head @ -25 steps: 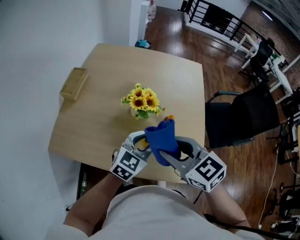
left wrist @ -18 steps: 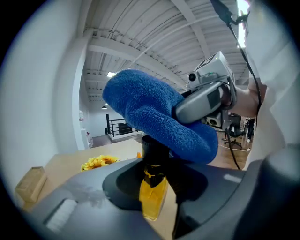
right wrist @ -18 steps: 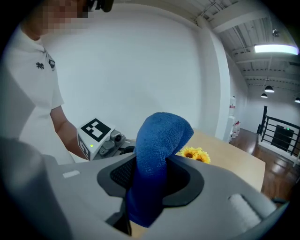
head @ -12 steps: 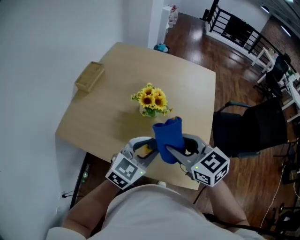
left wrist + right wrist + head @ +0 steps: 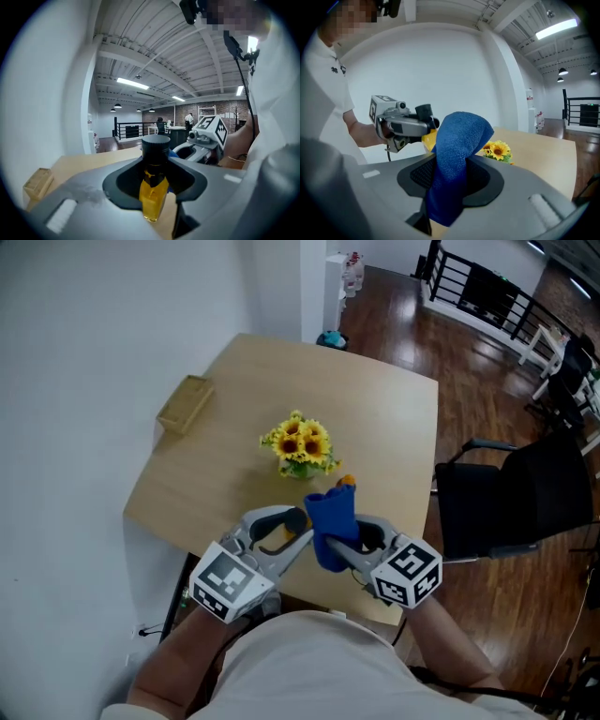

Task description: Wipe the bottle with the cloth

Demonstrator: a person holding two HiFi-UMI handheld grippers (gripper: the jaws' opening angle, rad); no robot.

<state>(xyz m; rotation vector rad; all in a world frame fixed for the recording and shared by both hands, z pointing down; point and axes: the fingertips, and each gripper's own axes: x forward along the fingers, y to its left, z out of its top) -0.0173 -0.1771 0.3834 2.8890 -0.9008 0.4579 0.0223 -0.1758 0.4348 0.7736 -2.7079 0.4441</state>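
My left gripper (image 5: 292,538) is shut on a small bottle (image 5: 153,190) of yellow liquid with a black cap, held above the table's near edge. My right gripper (image 5: 343,542) is shut on a blue cloth (image 5: 330,524) that stands up in a fold between the two grippers. In the right gripper view the cloth (image 5: 454,161) rises out of the jaws and covers most of the bottle (image 5: 427,132), with only the black cap and a yellow patch showing beside the left gripper (image 5: 419,126). In the head view the bottle's yellow (image 5: 346,481) peeks over the cloth.
A pot of sunflowers (image 5: 301,445) stands mid-table just beyond the grippers. A wooden box (image 5: 185,403) lies at the light wooden table's (image 5: 375,418) left edge. A black office chair (image 5: 525,493) sits to the right, a white wall to the left.
The view has shifted a little. My left gripper has drawn back toward me and to the left, and the cloth and right gripper sit slightly lower against the bottle.
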